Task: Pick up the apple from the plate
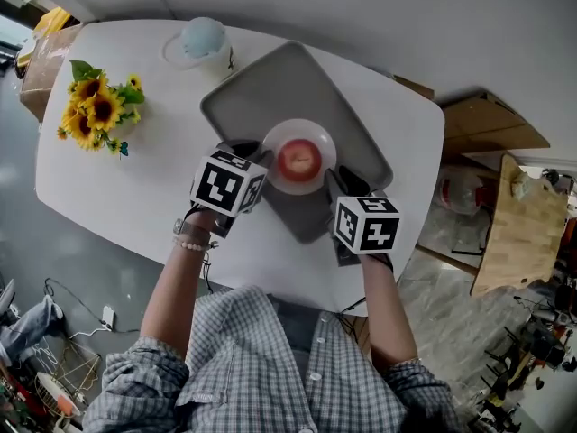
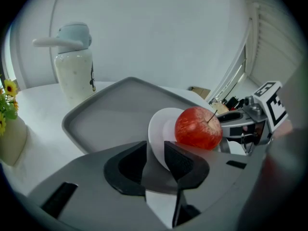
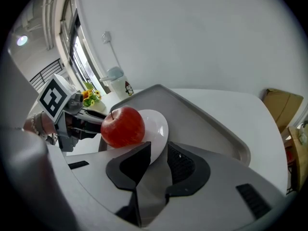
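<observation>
White table (image 1: 135, 188). Grey tray (image 1: 261, 88) sits mid-table, running toward the far edge. White plate (image 1: 299, 126) is on the tray's near end. Red apple (image 1: 299, 159) rests on the plate's centre, stem up. Left gripper (image 2: 156, 160): fingers (image 2: 180, 159) clamped on the plate's left rim. Right gripper (image 3: 158, 162): fingers clamped on the plate's right rim. Neither touches the apple. Sunflowers (image 1: 95, 106) stand near the far left corner, a pale jug (image 1: 203, 43) at the far edge.
</observation>
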`<state>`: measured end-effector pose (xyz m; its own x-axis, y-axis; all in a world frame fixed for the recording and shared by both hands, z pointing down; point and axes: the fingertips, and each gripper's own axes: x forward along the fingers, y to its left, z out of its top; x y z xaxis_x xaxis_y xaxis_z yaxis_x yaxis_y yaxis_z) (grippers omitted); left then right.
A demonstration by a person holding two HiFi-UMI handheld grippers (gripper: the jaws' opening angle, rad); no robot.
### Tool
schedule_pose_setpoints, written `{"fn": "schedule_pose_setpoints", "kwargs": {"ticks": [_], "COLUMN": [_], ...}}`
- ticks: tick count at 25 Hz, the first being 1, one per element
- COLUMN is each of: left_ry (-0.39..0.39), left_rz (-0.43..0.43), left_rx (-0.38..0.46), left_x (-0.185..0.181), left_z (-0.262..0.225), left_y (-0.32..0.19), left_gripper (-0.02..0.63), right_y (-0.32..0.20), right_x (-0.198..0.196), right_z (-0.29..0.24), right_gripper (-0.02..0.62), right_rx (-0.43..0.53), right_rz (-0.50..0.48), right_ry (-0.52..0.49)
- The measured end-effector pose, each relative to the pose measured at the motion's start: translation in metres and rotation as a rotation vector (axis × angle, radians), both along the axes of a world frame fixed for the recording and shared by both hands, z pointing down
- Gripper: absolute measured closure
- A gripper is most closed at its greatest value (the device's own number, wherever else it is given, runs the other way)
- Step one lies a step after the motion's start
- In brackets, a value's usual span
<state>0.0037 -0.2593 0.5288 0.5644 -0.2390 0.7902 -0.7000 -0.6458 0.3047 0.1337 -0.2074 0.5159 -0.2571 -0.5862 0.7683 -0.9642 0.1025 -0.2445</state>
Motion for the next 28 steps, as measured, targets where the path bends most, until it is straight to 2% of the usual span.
{"fn": "schedule_pose_setpoints", "kwargs": {"ticks": [3,11,18,28], "left_ry": [-0.015,0.007,0.002,0.022], "left_rz": [-0.003,-0.044,-0.057,-0.06], "left_rx": [-0.026,-0.083,-0.096,-0.132], "left_x": [0.001,0.001,0.003,0.001], "left_z": [0.005,0.007,0.006,0.004], "left_y": [0.001,0.0,0.0,0.007], "left_gripper": [0.505,0.508,0.514,0.522], "right_y": [0.0,0.0,0.0,-0.001], "right_x": [-0.002,-0.009,-0.005,-0.003], "right_z": [0.005,0.011,0.011,0.0], "right_gripper": [0.511,0.511,0.511,0.512], "right_rx": [-0.025,-0.067,-0.114,-0.103], "right_rz": [-0.003,-0.018,0.08,0.116], "right_ry": [-0.009,0.007,-0.052,-0.063]}}
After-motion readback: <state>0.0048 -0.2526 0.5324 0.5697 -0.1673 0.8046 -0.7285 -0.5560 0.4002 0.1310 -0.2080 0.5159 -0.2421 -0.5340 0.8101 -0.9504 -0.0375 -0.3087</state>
